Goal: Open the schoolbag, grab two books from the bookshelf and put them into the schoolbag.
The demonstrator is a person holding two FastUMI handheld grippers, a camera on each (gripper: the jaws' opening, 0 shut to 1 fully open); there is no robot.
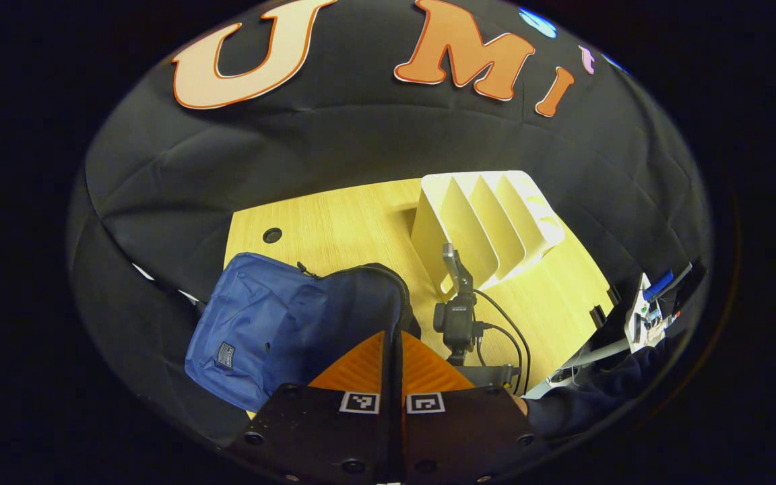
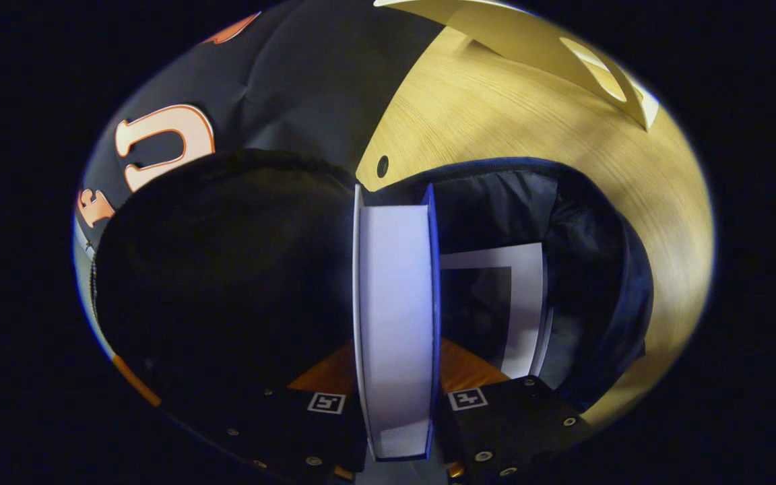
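Second book going into the open schoolbag.
The left tongs (image 1: 393, 350) are closed on nothing above the blue schoolbag (image 1: 260, 330) on the worktop (image 1: 334, 222), with the empty bookshelf (image 1: 489, 215) to its right. The right tongs (image 2: 398, 377) grip a book (image 2: 396, 303) edge-on inside the bag's mouth, beside another book (image 2: 523, 303) already within.

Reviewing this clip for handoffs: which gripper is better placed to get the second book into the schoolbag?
Right. The right gripper grips the book over the open schoolbag, where another book lies. The left gripper is shut, empty.
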